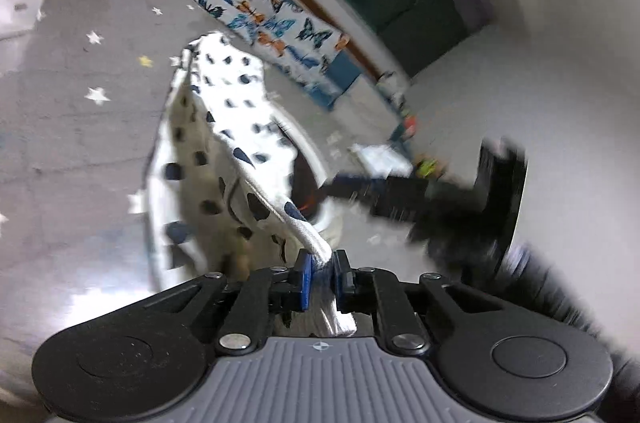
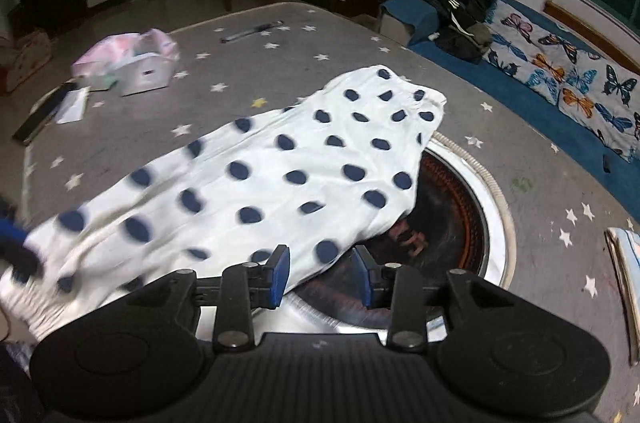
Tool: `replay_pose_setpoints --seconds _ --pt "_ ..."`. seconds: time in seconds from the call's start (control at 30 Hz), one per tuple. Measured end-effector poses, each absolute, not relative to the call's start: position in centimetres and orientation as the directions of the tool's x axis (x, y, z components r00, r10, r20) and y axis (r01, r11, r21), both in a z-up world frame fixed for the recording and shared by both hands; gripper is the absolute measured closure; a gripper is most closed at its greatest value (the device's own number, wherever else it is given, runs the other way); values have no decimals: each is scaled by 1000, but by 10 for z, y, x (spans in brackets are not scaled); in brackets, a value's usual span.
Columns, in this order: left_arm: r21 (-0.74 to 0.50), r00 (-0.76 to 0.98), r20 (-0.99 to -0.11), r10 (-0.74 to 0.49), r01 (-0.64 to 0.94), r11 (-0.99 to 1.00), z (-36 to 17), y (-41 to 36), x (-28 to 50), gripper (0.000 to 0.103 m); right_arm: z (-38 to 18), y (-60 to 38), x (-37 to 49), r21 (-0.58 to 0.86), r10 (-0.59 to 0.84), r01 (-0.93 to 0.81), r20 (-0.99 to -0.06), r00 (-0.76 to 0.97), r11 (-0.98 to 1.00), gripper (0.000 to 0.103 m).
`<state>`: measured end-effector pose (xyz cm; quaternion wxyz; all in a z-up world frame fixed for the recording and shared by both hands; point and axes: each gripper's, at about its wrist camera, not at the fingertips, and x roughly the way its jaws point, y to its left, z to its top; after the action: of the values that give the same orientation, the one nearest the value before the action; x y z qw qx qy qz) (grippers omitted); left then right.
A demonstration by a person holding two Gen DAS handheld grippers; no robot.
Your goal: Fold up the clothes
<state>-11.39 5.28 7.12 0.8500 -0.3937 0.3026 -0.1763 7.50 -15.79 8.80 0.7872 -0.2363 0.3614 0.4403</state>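
A white garment with navy polka dots (image 2: 280,175) lies stretched across the grey star-patterned table (image 2: 132,139), one end partly lifted. My left gripper (image 1: 323,277) is shut on a bunched edge of this garment (image 1: 240,111), which hangs up and away from it. It also shows blurred at the left edge of the right wrist view (image 2: 16,243). My right gripper (image 2: 322,273) is open and empty, its blue pads either side of the garment's near corner, just above it.
A round recessed heater with a metal rim (image 2: 494,219) sits in the table, half under the garment. A pink-and-white box (image 2: 132,63) and papers lie at the far left. A butterfly-print cushion bench (image 2: 560,71) with dark clothes runs along the right.
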Motion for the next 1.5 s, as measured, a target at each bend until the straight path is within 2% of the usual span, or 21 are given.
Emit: replay_pose_setpoints --seconds 0.1,0.27,0.37,0.47,0.53,0.8,1.03,1.23,1.5 --pt "-796 751 -396 -527 5 605 60 58 -114 90 92 -166 58 -37 554 -880 -765 330 474 68" --pt "-729 720 -520 -459 -95 678 43 65 -125 90 84 -164 25 -8 593 -922 -764 255 386 67" --pt "-689 711 -554 -433 -100 718 42 66 -131 87 76 -160 6 9 603 -943 -771 204 331 67" --pt "-651 701 -579 -416 -90 753 43 64 -135 78 68 -156 -13 27 610 -961 -777 154 276 67" --pt "-624 697 -591 -407 -75 778 43 63 -138 76 60 -153 -23 32 603 -969 -787 127 245 67" --pt "-534 748 -564 -349 -8 845 72 70 -143 77 47 -162 -31 59 569 -966 -816 99 253 67" --pt "-524 781 -494 -382 83 848 83 67 -101 82 63 -165 -17 58 605 -957 -785 133 284 66" --pt "-504 739 -539 -404 101 858 57 61 -64 87 70 -163 10 76 646 -925 -737 199 371 66" --pt "-494 702 -596 -389 62 867 32 64 -63 87 49 -147 31 136 672 -898 -712 204 418 66"
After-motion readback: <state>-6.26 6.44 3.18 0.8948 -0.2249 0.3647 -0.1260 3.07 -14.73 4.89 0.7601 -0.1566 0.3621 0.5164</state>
